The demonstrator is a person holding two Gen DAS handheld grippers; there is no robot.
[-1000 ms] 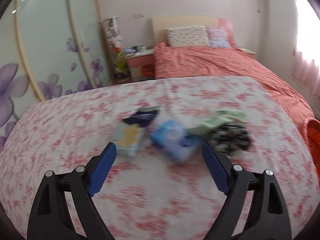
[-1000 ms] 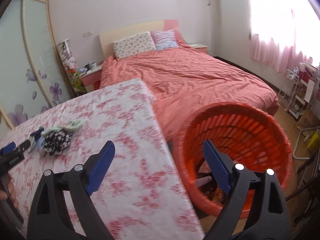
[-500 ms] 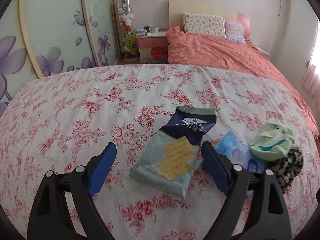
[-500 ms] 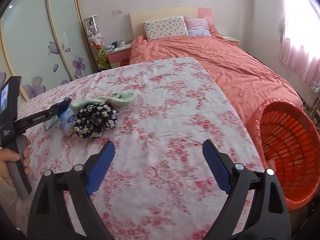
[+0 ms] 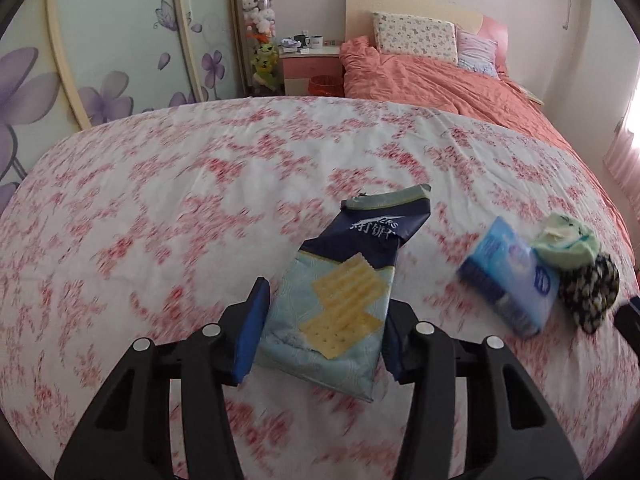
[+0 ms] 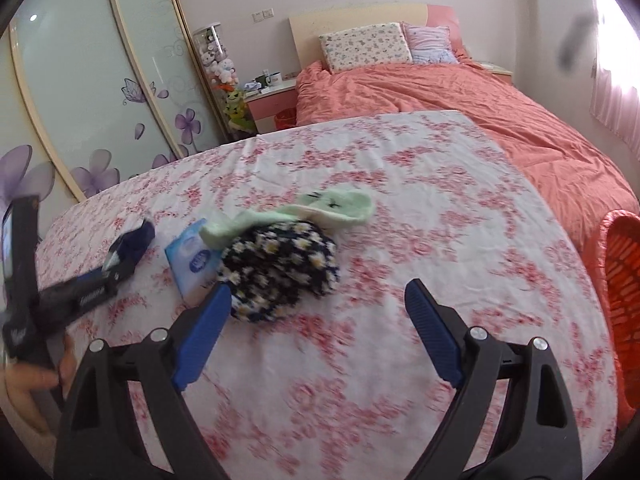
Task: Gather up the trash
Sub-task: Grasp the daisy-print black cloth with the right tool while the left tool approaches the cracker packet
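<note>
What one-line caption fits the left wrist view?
Left gripper closed around a cracker packet on the floral sheet; tissue pack and socks lie to its right.

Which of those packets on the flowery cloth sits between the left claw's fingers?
The cracker packet, dark blue on top with yellow crackers pictured. The blue tissue pack lies off to its right, untouched.

Blue cracker packet (image 5: pixel 340 304) between blue pads
</note>
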